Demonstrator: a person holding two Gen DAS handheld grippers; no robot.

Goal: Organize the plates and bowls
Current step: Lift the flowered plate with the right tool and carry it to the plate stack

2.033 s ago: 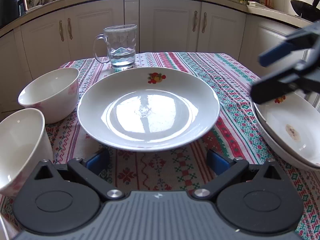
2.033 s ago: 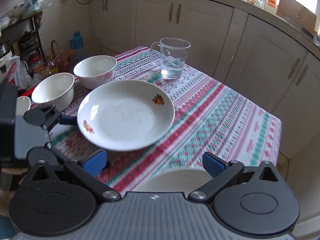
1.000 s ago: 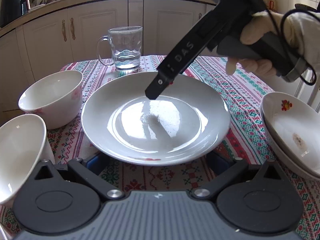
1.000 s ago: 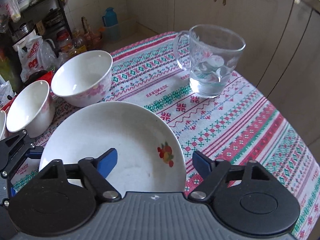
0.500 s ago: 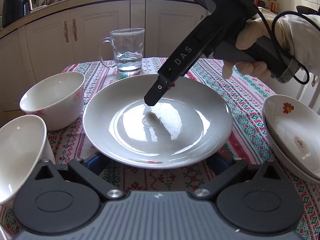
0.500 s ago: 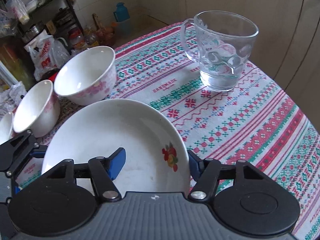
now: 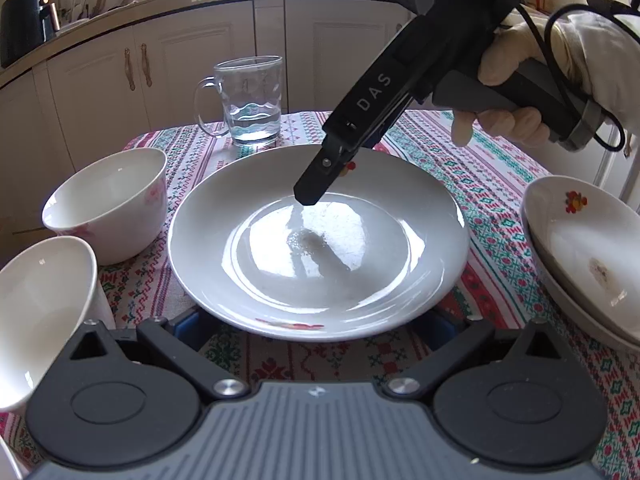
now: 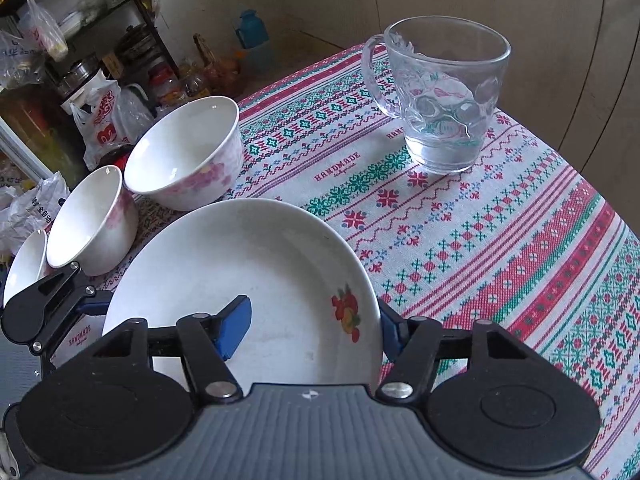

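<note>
Held thing: we see a white round ceramic plate (image 7: 360,264) with a small fruit motif on its rim, lying between the two tools and over the bench (image 7: 480,184), which is covered by a red, green and white patterned cloth.

Right hand-held gripper (image 8: 312,326): its jaws have just been closing and now stand fairly narrow, with the plate's rim between them. One blue pad lies on the inside of the plate and the other sits behind the rim, right by the fruit motif, so we read it as clamped on that edge.

Right hand (image 7: 520,80): gloved in white, it grips the handle; the tool slants steeply down onto the plate's far side.

Left hand-held gripper (image 7: 314,326): its jaws stand wide, and both blue pads are tucked under the plate's near rim. We cannot tell whether they press on the plate.

Bowls: two white ceramic bowls with pink flowers, one (image 7: 108,208) just beside the plate's left edge, the other (image 7: 36,312) nearer the left tool.

Other plates: a stack of deep white plates (image 7: 580,248) sits well to the right.

Mug: a clear glass mug (image 7: 252,100) holding some water stands beyond the plate.
</note>
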